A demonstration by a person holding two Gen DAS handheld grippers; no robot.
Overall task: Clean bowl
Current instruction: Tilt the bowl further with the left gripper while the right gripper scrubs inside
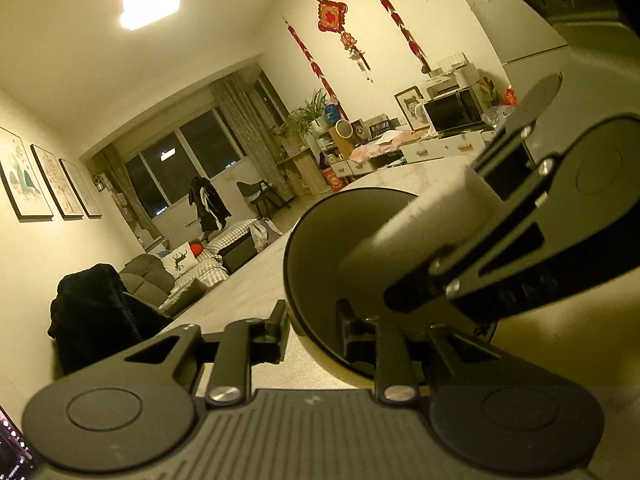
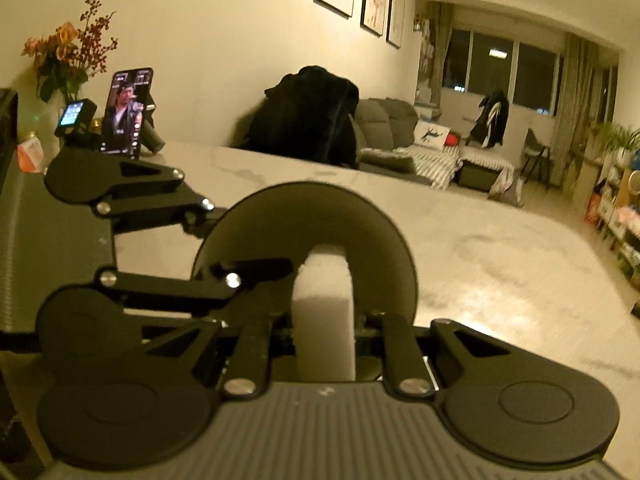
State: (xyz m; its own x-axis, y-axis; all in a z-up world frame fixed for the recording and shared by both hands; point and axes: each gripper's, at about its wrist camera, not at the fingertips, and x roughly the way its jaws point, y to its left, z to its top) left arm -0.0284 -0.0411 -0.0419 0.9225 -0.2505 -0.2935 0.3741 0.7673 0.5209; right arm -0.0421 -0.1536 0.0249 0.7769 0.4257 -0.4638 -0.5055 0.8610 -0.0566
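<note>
- Marble table (image 2: 500,264): broad pale top, bare and open to the right of the bowl as far as its right-hand edge; the back edge runs behind the bowl, with a dark coat on a chair (image 2: 308,116) just past it
- Phone (image 2: 126,114): upright, lit, at the table's back left corner, well apart from the bowl
- Bowl (image 1: 320,248): dark inside, pale outside, tipped up on its side above the table, mouth turned toward both cameras, rim standing near upright
- Left gripper (image 1: 312,334): fingers astride the bowl's lower rim, one inside, one outside; whether the pads press on it I cannot tell
- Right gripper (image 2: 324,332): pressed together on the sponge
- Sponge (image 2: 326,304): white block, long axis pointing straight into the bowl, far end against the inner wall
</note>
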